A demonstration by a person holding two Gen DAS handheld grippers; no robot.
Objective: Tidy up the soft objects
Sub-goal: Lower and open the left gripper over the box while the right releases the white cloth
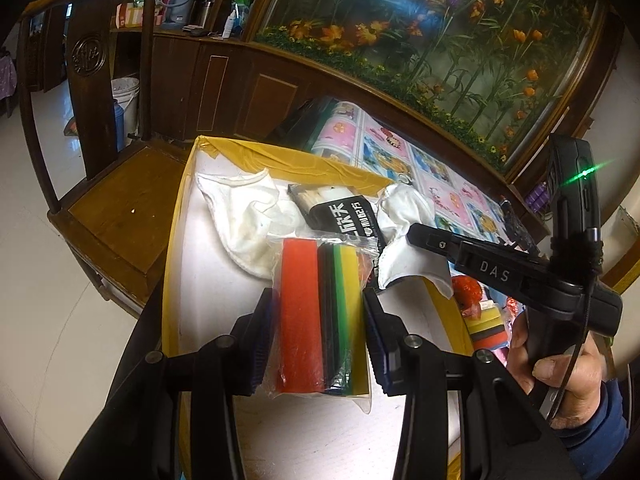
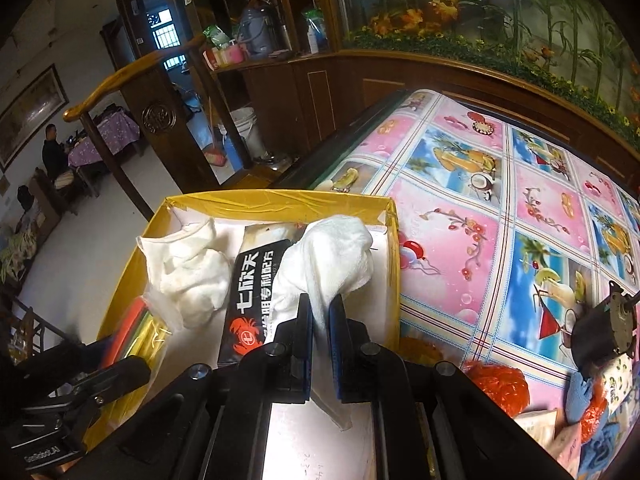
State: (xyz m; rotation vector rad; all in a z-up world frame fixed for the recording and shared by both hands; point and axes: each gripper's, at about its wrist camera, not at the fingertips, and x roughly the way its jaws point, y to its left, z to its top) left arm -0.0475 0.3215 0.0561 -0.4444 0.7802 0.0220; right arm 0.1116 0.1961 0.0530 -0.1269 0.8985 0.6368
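Observation:
My left gripper (image 1: 318, 296) is shut on a clear bag of coloured foam sheets (image 1: 304, 312), red, black, green and yellow, held over the near end of a yellow-rimmed box (image 1: 280, 152). My right gripper (image 2: 321, 302) is shut on a white cloth (image 2: 332, 252) that hangs over the box (image 2: 280, 196). In the left wrist view the right gripper (image 1: 412, 232) reaches in from the right with that cloth (image 1: 404, 208). A second white cloth (image 1: 248, 208) and a black packet with white characters (image 1: 344, 212) lie inside the box.
The box sits at the left edge of a table under a flowery plastic cover (image 2: 520, 220). A wooden chair (image 1: 120, 200) stands left of it. An orange bag (image 2: 496, 384), a dark motor-like part (image 2: 600, 332) and another foam pack (image 1: 486, 328) lie on the table.

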